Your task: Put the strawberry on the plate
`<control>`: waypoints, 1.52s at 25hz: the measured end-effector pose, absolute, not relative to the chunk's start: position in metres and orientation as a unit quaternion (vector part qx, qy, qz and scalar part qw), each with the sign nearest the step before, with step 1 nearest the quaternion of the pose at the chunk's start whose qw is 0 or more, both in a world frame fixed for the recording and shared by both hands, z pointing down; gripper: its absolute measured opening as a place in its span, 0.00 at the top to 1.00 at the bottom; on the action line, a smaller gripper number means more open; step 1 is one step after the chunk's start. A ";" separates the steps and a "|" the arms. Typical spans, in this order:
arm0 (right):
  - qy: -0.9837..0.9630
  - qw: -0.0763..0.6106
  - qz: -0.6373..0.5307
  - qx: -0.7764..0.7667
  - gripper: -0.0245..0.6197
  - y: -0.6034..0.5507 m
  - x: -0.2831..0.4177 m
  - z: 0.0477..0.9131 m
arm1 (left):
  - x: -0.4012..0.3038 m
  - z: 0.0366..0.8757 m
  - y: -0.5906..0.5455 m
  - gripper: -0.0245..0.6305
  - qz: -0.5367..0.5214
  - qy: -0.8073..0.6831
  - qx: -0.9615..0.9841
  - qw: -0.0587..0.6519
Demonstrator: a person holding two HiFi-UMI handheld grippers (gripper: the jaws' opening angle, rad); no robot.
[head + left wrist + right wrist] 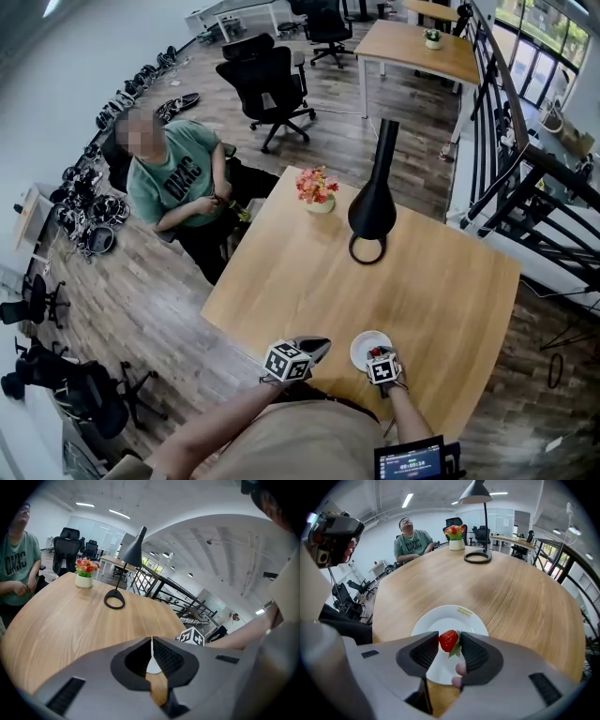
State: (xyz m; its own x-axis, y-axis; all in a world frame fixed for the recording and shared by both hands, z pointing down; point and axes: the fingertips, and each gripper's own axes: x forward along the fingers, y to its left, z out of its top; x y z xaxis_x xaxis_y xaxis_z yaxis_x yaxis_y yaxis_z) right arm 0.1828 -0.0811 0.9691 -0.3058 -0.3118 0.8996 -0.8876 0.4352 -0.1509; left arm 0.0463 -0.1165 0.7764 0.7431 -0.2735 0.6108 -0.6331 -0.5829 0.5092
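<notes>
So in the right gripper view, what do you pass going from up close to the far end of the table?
strawberry → lamp → flowers

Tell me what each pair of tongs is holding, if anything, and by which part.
The right tongs hold the strawberry by its two sides, above the plate. The left tongs are shut and hold nothing.
</notes>
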 end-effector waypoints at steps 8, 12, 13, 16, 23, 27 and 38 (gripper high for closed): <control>-0.747 0.377 0.343 0.426 0.60 -0.088 0.180 0.967 | 0.040 0.774 -0.116 0.96 0.242 -0.272 0.852 0.376; -0.751 0.330 0.341 0.459 0.59 -0.086 0.188 0.945 | 0.032 0.771 -0.118 0.96 0.235 -0.277 0.853 0.374; -0.751 0.318 0.336 0.471 0.59 -0.087 0.192 0.937 | 0.031 0.769 -0.118 0.96 0.232 -0.276 0.855 0.373; -0.746 0.274 0.328 0.512 0.59 -0.090 0.210 0.904 | 0.029 0.763 -0.117 0.96 0.221 -0.271 0.863 0.365; -0.730 0.135 0.285 0.607 0.59 -0.109 0.255 0.774 | 0.027 0.728 -0.119 0.96 0.166 -0.275 0.878 0.355; -0.732 0.090 0.213 0.641 0.59 -0.109 0.259 0.687 | 0.017 0.680 -0.128 0.96 0.094 -0.293 0.893 0.327; -0.757 0.078 0.072 0.645 0.60 -0.088 0.260 0.569 | 0.033 0.597 -0.144 0.96 -0.007 -0.313 0.909 0.275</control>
State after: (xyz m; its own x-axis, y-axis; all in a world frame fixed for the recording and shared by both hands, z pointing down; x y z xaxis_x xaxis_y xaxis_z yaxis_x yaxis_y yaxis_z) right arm 0.2602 -0.0880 0.5689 -0.1563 -0.9649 0.2111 -0.9874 0.1580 -0.0088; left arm 0.0328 -0.1438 0.5970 0.8041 -0.5724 0.1604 -0.5651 -0.6524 0.5049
